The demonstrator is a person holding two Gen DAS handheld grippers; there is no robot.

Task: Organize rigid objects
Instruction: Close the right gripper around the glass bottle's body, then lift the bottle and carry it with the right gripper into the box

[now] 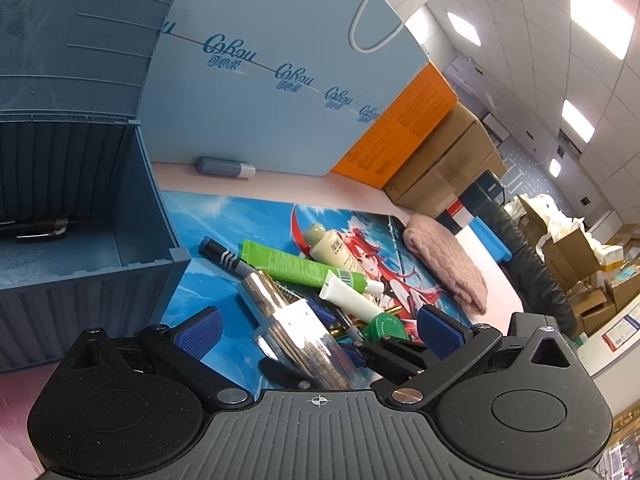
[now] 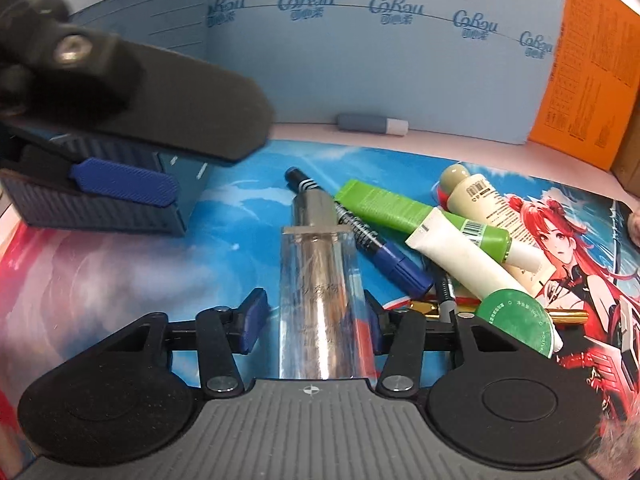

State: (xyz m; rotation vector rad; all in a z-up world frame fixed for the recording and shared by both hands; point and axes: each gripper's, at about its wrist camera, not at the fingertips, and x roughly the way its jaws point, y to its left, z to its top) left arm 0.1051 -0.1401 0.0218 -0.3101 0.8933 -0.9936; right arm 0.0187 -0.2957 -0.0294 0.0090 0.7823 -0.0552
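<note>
A clear, silver-capped bottle (image 2: 316, 280) lies on the printed mat among a pile: blue marker (image 2: 360, 236), green tube (image 2: 404, 208), white tube (image 2: 464, 252), beige bottle (image 2: 476, 196), green round tin (image 2: 516, 320). My right gripper (image 2: 314, 322) is open with its blue pads on either side of the clear bottle, not pressing it. My left gripper (image 1: 316, 330) is open above the same pile, over the clear bottle (image 1: 288, 320). It also shows in the right wrist view (image 2: 124, 184) at upper left. The open grey-blue storage box (image 1: 80, 240) stands left of the pile.
A grey and white stick (image 1: 226, 167) lies at the back by the light blue board (image 1: 280, 60). A pink knitted cloth (image 1: 448, 264) lies at the mat's right. An orange box (image 1: 404, 128) and cardboard cartons (image 1: 444, 164) stand beyond. A dark pen (image 1: 40, 230) lies inside the storage box.
</note>
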